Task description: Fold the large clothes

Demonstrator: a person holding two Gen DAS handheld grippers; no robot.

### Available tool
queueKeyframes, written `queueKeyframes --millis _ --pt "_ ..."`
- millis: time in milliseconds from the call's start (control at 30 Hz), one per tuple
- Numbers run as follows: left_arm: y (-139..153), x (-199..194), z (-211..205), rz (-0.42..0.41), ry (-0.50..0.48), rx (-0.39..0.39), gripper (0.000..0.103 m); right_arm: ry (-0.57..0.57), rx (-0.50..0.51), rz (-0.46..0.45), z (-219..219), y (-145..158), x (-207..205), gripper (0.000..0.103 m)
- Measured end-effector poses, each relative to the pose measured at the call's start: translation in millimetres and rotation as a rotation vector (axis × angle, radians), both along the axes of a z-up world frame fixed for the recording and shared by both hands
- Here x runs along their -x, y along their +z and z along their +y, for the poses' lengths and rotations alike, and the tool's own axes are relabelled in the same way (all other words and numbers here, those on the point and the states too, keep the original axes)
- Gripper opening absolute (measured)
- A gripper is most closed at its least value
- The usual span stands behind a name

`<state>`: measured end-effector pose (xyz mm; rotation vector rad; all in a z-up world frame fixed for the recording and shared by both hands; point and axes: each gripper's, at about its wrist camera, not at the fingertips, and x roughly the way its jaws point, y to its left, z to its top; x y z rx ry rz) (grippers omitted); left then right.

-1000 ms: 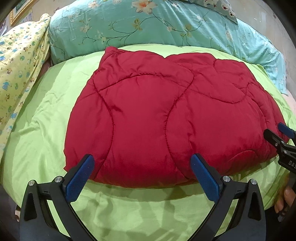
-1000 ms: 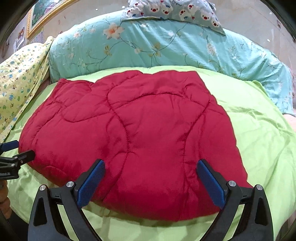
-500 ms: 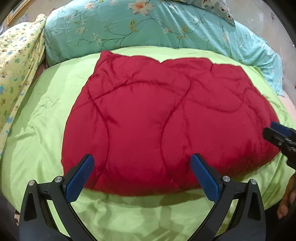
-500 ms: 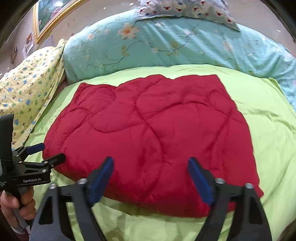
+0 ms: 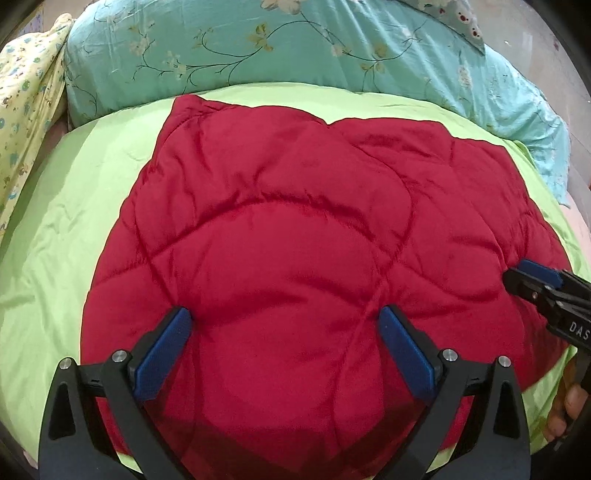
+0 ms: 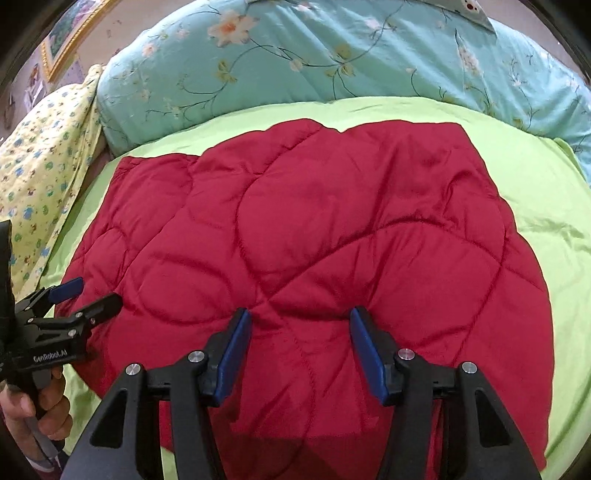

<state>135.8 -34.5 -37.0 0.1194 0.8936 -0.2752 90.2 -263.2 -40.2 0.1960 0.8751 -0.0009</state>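
A red quilted padded garment (image 5: pixel 295 240) lies folded flat on the lime green bed cover (image 5: pixel 74 221); it also shows in the right wrist view (image 6: pixel 314 229). My left gripper (image 5: pixel 282 321) is open, its jaws wide apart, over the garment's near left part, and it shows at the left edge of the right wrist view (image 6: pixel 86 293). My right gripper (image 6: pixel 301 321) is open with a narrower gap, over the garment's near middle; it shows at the right edge of the left wrist view (image 5: pixel 524 273). Neither holds anything.
A teal floral duvet (image 5: pixel 295 48) is piled along the far side of the bed. A yellow patterned cloth (image 6: pixel 40 166) lies at the far left. A framed picture (image 6: pixel 70 33) hangs on the wall beyond.
Both grippers have moved forward and down over the red garment, which now fills more of each view. The right gripper's jaws have narrowed. The garment has not moved.
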Motion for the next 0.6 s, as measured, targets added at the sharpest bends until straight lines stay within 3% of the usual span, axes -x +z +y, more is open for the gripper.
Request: queueKeyframes --millis 267,500,600 --pt "-4.7 -5.0 -4.0 -0.011 0.002 -0.017 0.103 -0.029 -0.009 -0.062 -1.2 9.4 9.2 0.056" --pt "-4.5 -8.3 -5.0 -0.012 0.003 -0.029 0.103 -0.011 0.016 -0.027 -4.8 -8.7 -5.5 0.056" --pt "6.2 0.5 1.0 -0.001 0.004 0.009 0.103 -0.004 0.009 -0.028 -7.5 -11.0 -6.1 0.056"
